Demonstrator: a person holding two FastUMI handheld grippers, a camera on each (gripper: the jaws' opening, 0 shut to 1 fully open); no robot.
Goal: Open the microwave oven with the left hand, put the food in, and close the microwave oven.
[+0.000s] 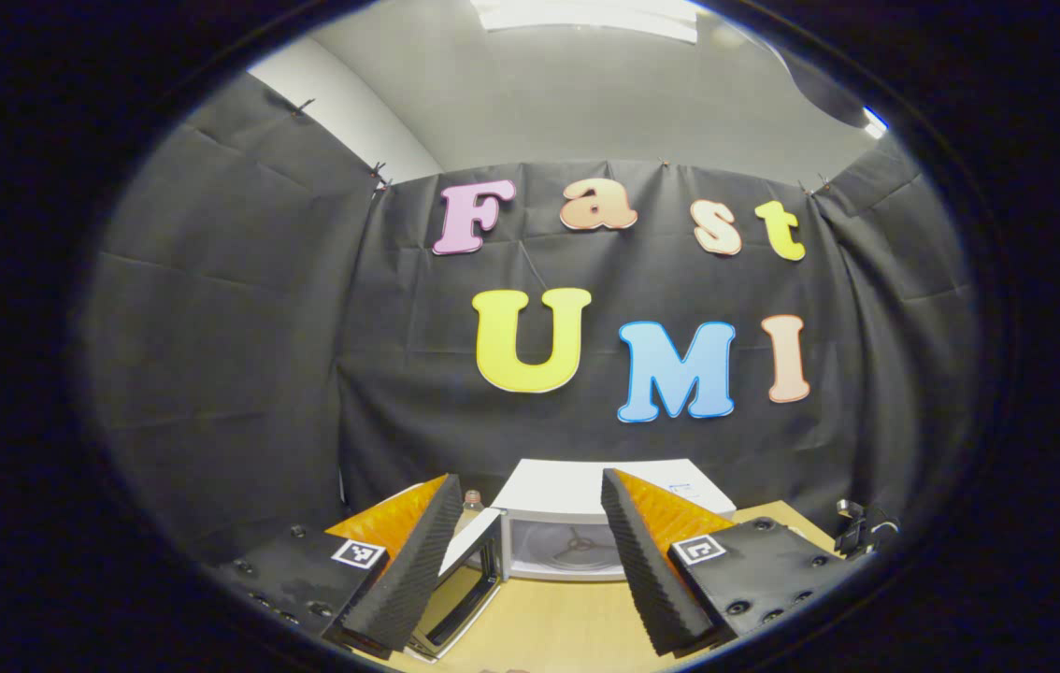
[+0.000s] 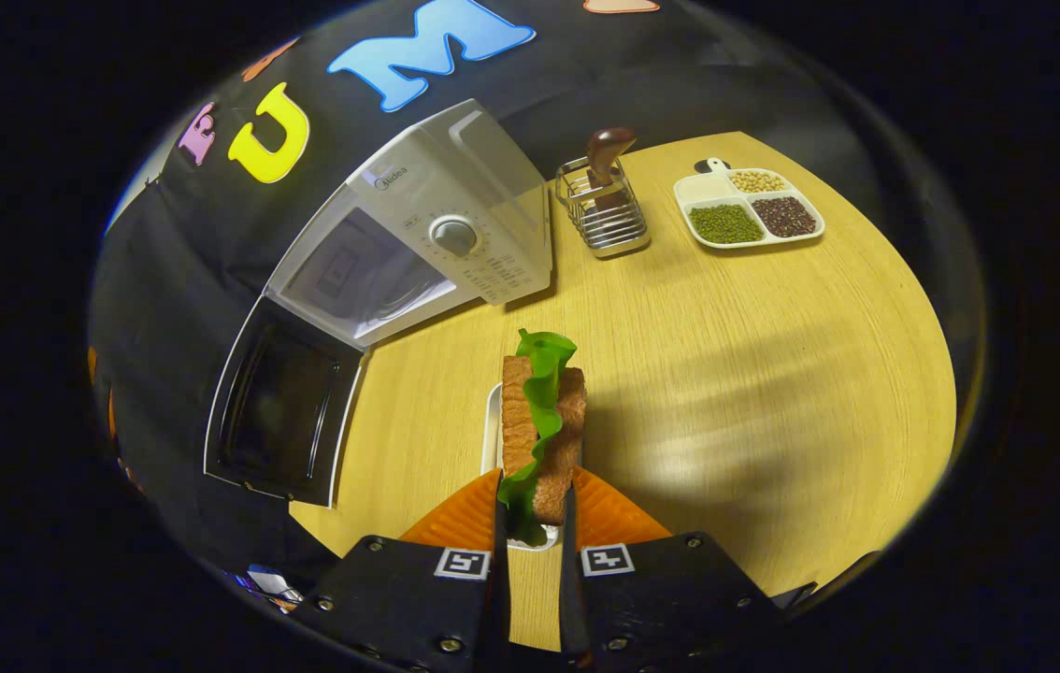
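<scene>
Microwave [image 2: 436, 243] sits on the wooden table [image 2: 726, 374], door [image 2: 278, 411] swung wide open, cavity w/ turntable visible in left gripper view. Right gripper [image 2: 535, 505] clenched on the sandwich [image 2: 544, 425], bread w/ green lettuce, held just in front of the microwave, above a white plate [image 2: 493, 430]. Left gripper [image 1: 521, 561] released, fingers spread, facing the microwave. Utensil rack [image 2: 600, 210] and divided bean tray [image 2: 750, 210] right of the microwave
</scene>
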